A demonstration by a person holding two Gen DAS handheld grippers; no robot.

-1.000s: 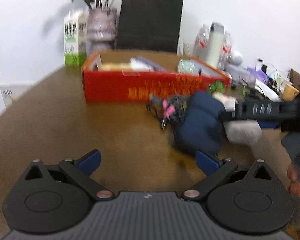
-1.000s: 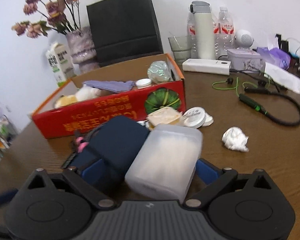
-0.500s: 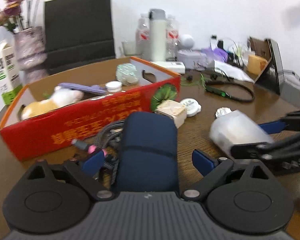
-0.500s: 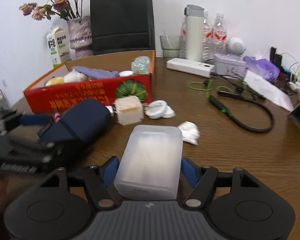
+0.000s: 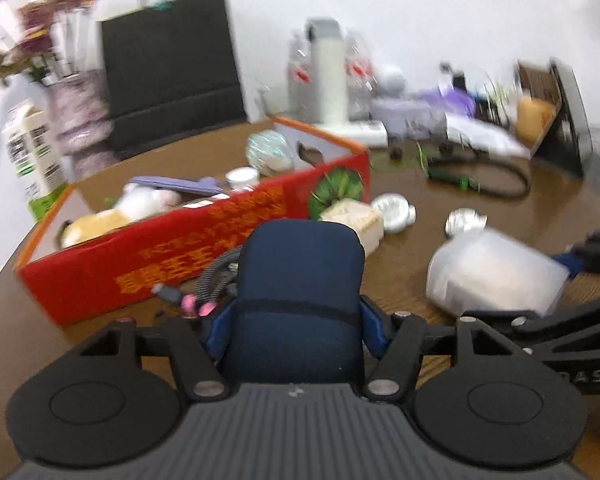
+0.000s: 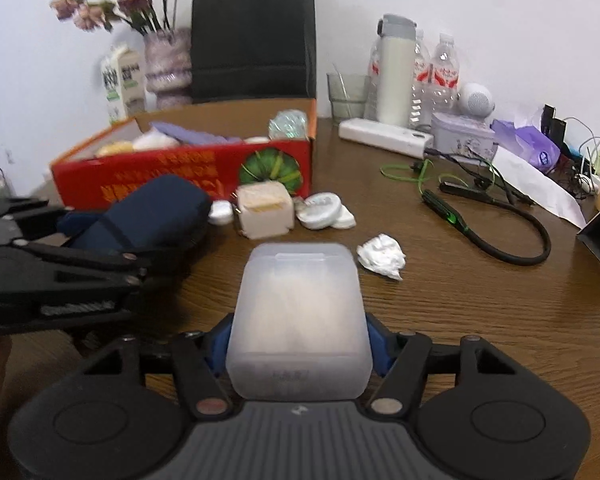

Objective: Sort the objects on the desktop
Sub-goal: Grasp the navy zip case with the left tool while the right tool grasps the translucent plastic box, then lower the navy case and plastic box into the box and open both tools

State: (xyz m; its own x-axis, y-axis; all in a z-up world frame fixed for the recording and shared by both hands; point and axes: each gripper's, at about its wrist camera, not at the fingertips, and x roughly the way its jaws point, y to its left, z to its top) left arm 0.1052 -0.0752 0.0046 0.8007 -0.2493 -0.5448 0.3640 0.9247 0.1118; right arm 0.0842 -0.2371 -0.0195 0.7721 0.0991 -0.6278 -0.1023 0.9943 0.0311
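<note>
Right wrist view shows us the brown wooden tabletop (image 6: 480,304) with a long red cardboard box (image 6: 188,178) that already holds several things: a purple cloth, pale soft items, a small shiny ball. So a part of the sorting seems done, but much is left outside. In front of the box lie a dark blue fabric pouch (image 6: 156,216), a frosted translucent plastic case (image 6: 300,312), a small beige square box (image 6: 264,210), white round lids (image 6: 324,210) and a crumpled white paper ball (image 6: 382,256).

We judge that two pickups are under way together. The left tongs (image 5: 294,332) are closing, and their blue pads appear to press the sides of the pouch. The right tongs (image 6: 298,342) are closing too, with the pads against the sides of the plastic case. Both things are on the tabletop near the box, not yet in it.

Compared with one second ago, both tongs stood wide then and have since narrowed onto their things. The pouch and the case were touching; now they are apart.
</note>
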